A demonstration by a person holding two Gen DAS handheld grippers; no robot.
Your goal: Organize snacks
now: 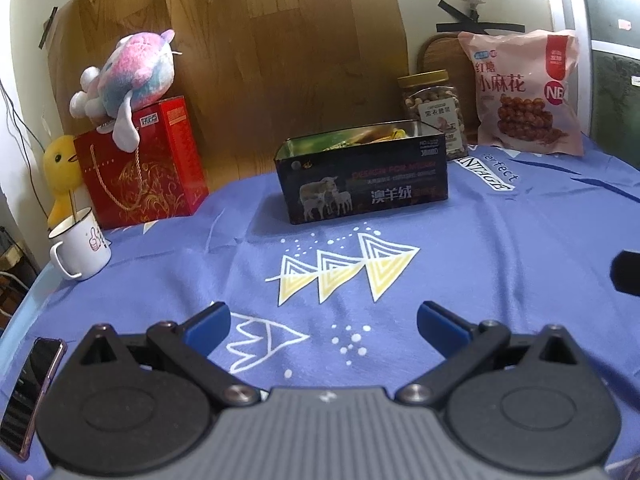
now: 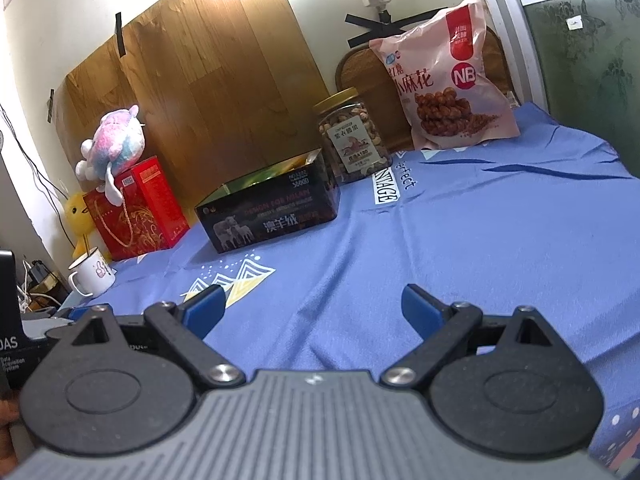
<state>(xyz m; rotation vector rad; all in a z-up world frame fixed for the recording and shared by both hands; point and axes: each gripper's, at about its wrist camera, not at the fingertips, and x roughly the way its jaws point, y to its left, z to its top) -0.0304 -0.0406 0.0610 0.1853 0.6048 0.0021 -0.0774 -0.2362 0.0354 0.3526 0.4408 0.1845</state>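
Over the near edge of the table (image 1: pixel 500 264), the left gripper (image 1: pixel 324 326) hangs with its blue fingers spread wide and nothing between them; the right gripper (image 2: pixel 314 308) is just as wide apart and just as bare. Neither touches any snack, so I judge this a pause between pick-ups: either the sorting has not started or a piece has just gone in. Next, one gripper must reach to the far edge and close on a snack there. Toward the back middle stands the tin (image 1: pixel 362 178), open-topped and dark with sheep printed on its front, yellow wrappers showing inside. Just beside its right end is the nut jar (image 2: pixel 354 138), gold-lidded. Near the far right corner the pink bag (image 2: pixel 444 80) leans upright, soft and crinkly.
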